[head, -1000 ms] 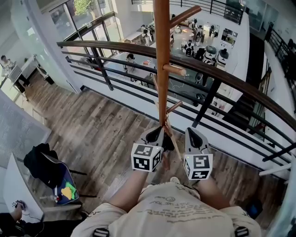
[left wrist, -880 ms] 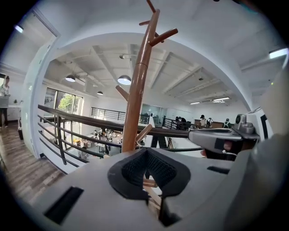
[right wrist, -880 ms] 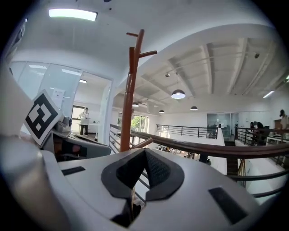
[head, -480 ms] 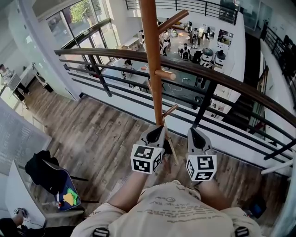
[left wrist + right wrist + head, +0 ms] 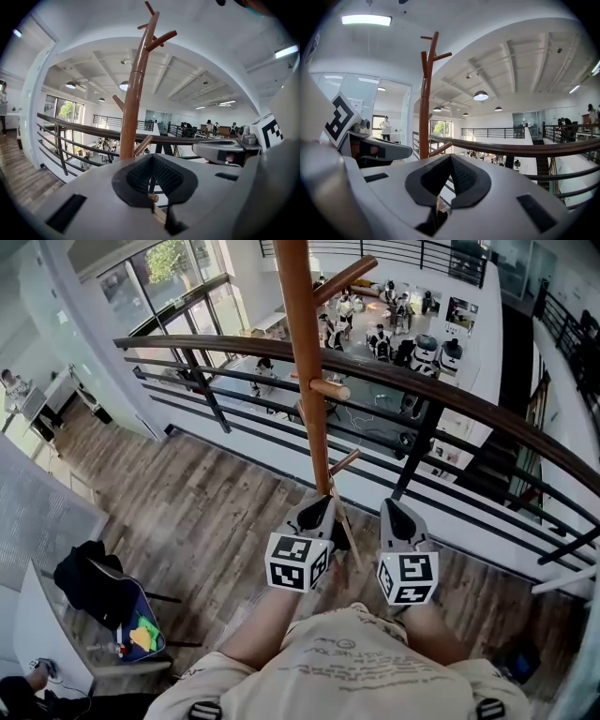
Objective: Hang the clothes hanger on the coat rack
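Note:
The wooden coat rack rises straight ahead, with short pegs angling off its pole. It also shows in the left gripper view and the right gripper view. My left gripper is held low by the pole's base and is shut on a wooden clothes hanger. A bar of that hanger slants between the two grippers. Its wood shows between the left gripper's pads as a dowel end. My right gripper is beside it, jaws closed, with nothing clearly in them.
A dark curved railing with black posts runs just behind the rack, and a lower floor lies open beyond it. A chair with a black bag stands on the wood floor at lower left.
The pole now sits slightly further left in the head view and the peg near the grippers looks closer. Both grippers keep the same pose side by side.

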`<state>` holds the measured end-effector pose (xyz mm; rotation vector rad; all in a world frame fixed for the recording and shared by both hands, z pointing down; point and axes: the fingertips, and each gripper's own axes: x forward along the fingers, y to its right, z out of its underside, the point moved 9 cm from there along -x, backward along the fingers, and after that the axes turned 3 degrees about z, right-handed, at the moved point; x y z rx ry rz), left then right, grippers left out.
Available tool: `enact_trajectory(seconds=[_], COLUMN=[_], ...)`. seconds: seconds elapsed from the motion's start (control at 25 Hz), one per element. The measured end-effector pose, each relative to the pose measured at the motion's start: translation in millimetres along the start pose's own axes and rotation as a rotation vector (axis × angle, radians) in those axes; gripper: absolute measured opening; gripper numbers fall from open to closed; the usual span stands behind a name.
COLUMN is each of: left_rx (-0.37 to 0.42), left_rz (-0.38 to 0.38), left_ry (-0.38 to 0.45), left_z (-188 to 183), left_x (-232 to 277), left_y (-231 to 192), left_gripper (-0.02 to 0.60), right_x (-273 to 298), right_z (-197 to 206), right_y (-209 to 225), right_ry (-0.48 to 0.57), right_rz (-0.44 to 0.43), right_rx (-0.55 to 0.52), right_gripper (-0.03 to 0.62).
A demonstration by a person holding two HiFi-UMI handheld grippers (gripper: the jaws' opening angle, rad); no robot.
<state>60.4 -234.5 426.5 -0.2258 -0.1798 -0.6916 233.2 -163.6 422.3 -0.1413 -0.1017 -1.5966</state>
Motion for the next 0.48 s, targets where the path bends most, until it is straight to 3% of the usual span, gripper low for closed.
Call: enact_trajectory(seconds=[0.48], left_rx=[-0.009], left_rz=[-0.016], left_ry=[-0.012], left_z=[6.8], left_x=[-0.7], left_y=[3.0], left_gripper=[0.005], right_x=[-1.8], right_z=[5.1], right_y=[0.5], right_ry=[-0.006], right_rz=[-0.008], right_rx=[-0.04], right_gripper=[0.002])
